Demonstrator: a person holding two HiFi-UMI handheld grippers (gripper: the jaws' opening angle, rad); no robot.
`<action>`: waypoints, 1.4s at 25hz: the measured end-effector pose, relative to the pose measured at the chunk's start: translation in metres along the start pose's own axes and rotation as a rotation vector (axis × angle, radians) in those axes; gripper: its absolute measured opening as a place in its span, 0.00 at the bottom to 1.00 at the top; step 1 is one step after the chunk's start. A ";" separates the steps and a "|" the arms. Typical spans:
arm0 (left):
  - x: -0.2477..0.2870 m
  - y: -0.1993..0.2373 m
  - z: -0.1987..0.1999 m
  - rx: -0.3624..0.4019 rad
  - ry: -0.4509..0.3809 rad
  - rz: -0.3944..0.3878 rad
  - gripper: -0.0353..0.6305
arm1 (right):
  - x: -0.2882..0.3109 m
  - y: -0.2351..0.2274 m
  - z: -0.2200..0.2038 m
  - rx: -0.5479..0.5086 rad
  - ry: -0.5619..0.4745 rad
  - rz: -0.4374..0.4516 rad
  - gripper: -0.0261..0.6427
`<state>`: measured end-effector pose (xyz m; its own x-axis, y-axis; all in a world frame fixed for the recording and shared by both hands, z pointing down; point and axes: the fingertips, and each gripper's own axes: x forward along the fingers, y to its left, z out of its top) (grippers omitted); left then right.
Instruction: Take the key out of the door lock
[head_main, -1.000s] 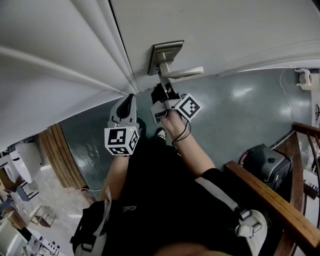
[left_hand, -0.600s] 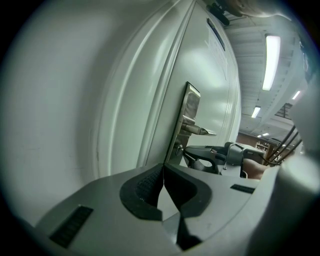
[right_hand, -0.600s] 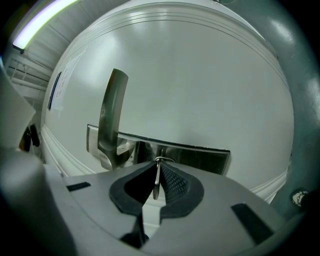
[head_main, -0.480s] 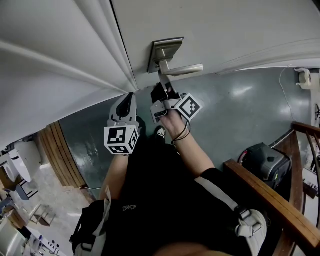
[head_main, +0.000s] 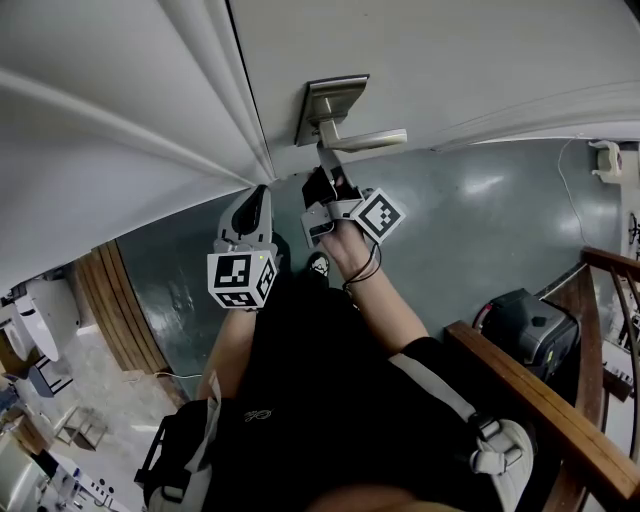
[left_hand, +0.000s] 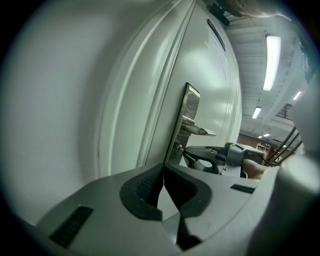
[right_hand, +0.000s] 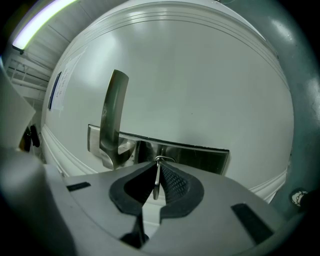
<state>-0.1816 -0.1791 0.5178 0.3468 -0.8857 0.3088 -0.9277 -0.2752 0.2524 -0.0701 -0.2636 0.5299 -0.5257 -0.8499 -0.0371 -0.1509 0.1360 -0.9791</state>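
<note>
A white door carries a steel lock plate (head_main: 328, 103) with a lever handle (head_main: 368, 140). My right gripper (head_main: 326, 168) reaches up to the plate just below the handle. In the right gripper view its pads (right_hand: 172, 181) are shut on the flat metal key (right_hand: 156, 180), whose far end with a small wire ring (right_hand: 163, 159) meets the lock plate (right_hand: 200, 155). My left gripper (head_main: 256, 212) hangs to the left by the door frame, shut and empty. The left gripper view shows the plate (left_hand: 189, 107), the handle (left_hand: 201, 131) and my right gripper (left_hand: 186, 150) side-on.
A wooden handrail (head_main: 540, 400) runs along the lower right, with a dark case (head_main: 525, 325) on the green floor beside it. The door frame mouldings (head_main: 150, 110) fill the upper left. The person's black sleeves and a shoulder strap take up the lower middle.
</note>
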 end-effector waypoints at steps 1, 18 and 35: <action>0.001 0.000 0.000 0.000 0.000 0.000 0.09 | 0.000 0.000 0.000 -0.003 0.002 0.001 0.08; 0.001 -0.011 -0.002 0.005 0.004 -0.004 0.09 | -0.009 0.001 -0.001 -0.006 0.021 0.000 0.08; -0.003 -0.017 -0.004 0.007 0.004 0.001 0.09 | -0.023 0.008 -0.015 -0.056 0.070 0.016 0.08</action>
<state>-0.1661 -0.1700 0.5163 0.3464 -0.8845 0.3126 -0.9289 -0.2769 0.2461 -0.0719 -0.2348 0.5260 -0.5853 -0.8100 -0.0363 -0.1874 0.1787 -0.9659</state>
